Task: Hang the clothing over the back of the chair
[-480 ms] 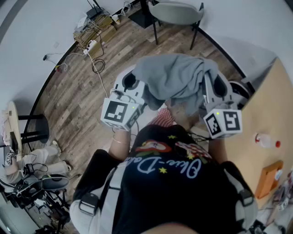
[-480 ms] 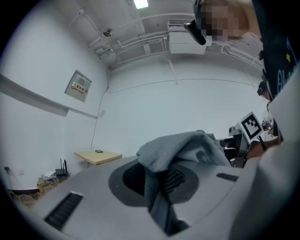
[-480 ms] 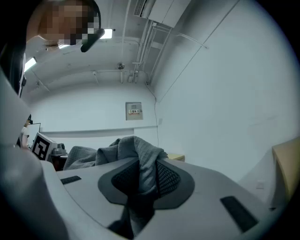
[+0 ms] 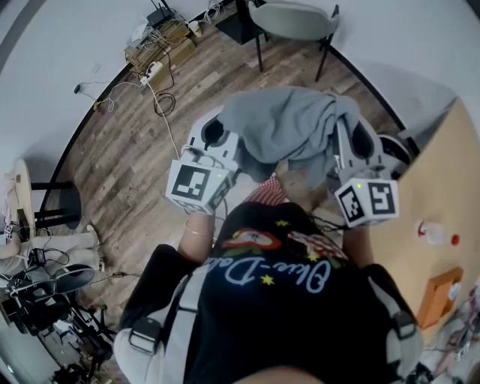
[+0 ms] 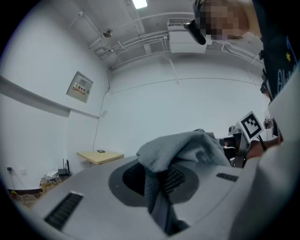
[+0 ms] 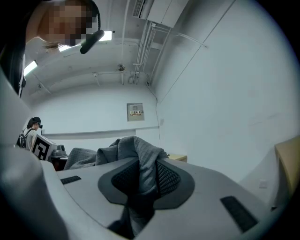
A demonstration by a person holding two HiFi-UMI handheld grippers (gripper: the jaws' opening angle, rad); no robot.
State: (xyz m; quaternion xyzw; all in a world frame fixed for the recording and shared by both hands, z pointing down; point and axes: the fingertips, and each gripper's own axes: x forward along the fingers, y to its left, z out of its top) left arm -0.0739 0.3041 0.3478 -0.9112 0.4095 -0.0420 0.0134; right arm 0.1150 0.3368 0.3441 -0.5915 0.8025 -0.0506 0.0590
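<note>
Almost nothing has moved since the earlier frame. Both grippers and the grey garment (image 4: 289, 124) stay in the upper middle of the head view, and only the wooden floor (image 4: 127, 150) and the chair (image 4: 294, 19) have slid slightly to the right.

The left gripper (image 4: 236, 146) is clamped on a fold at the garment's left edge. Its own view shows the cloth pinched between the ribbed pads (image 5: 176, 180) and bunched up above them. The right gripper (image 4: 339, 146) is likewise closed on the garment's right edge, with cloth running down between its jaws.

The garment hangs in a slack heap between the two, above the floor. The chair stands well apart at the top edge. A wooden table (image 4: 442, 187) fills the right side.
</note>
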